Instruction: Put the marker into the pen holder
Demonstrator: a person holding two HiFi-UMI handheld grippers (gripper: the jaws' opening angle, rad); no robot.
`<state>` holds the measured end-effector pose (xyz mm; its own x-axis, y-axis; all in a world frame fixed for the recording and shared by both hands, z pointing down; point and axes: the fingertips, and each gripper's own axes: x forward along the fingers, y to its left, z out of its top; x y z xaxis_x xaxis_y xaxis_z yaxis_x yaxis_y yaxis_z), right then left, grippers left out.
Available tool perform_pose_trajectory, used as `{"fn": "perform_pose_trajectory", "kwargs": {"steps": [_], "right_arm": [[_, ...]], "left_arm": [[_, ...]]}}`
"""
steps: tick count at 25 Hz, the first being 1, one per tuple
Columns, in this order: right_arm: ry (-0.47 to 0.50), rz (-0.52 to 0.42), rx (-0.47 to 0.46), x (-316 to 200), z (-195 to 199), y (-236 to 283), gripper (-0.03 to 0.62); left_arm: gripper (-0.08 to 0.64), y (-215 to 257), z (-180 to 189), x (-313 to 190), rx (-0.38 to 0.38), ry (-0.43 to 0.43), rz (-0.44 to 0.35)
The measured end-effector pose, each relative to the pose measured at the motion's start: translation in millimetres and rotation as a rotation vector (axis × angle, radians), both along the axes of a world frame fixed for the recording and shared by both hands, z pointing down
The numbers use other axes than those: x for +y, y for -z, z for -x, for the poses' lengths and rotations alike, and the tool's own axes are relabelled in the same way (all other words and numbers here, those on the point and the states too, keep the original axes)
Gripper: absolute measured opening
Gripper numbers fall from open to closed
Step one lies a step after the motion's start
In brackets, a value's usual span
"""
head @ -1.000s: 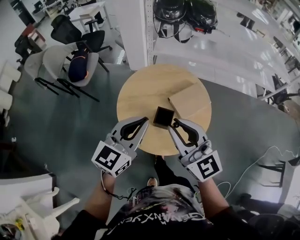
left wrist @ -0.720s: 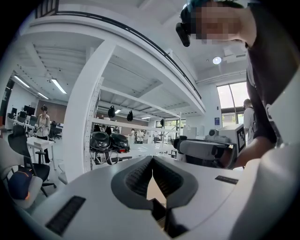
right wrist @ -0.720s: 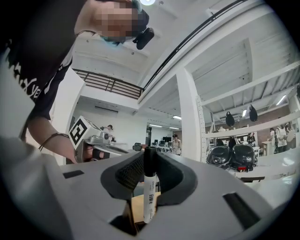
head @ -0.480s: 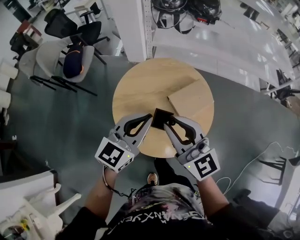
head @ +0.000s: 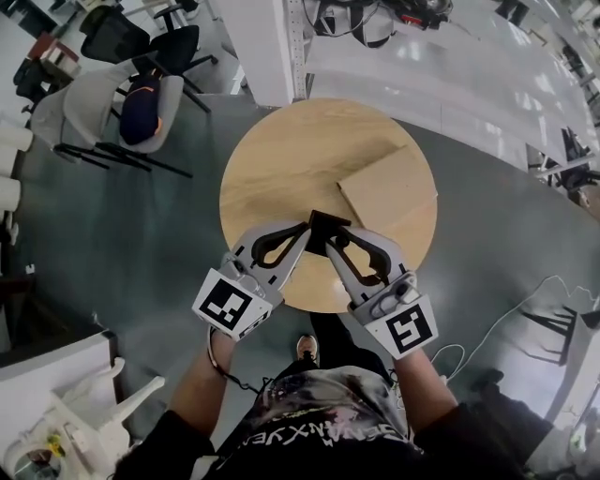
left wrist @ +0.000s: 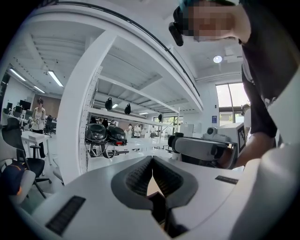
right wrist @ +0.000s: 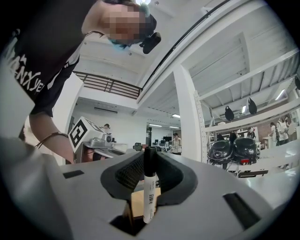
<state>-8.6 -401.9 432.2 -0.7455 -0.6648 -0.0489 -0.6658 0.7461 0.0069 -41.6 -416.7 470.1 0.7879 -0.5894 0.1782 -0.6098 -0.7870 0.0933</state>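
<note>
A small black square pen holder [head: 324, 222] stands near the front of the round wooden table [head: 281, 159]. My right gripper [head: 331, 235] is over its right side, shut on a white marker [right wrist: 149, 190] with a black cap, held upright between the pads. My left gripper [head: 304, 229] is at the holder's left side with its jaws shut, tips touching. In the left gripper view the dark pen holder [left wrist: 158, 206] shows through the gap below the left gripper's [left wrist: 152, 161] tips. The marker itself is hidden in the head view.
A flat wooden board [head: 389, 192] lies on the table right of the holder. A chair with a dark cap [head: 141, 108] stands at the far left. White shelving with helmets [head: 366, 14] rises behind the table. A cable [head: 506, 323] runs over the floor at right.
Both grippers have moved forward and inward, from the table's front edge to the pen holder. Their tips now meet over it. The holder has stayed in place.
</note>
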Motion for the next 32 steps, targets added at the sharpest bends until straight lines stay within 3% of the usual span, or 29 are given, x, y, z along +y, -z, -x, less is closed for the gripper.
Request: {"fn": "perform_pose_trajectory", "kwargs": {"steps": [32], "right_arm": [[-0.016,0.108,0.051,-11.9,2.6,-116.2,0.078]], "left_arm": [[0.020,-89.6,-15.7,-8.8,0.010,0.005,0.098]]}}
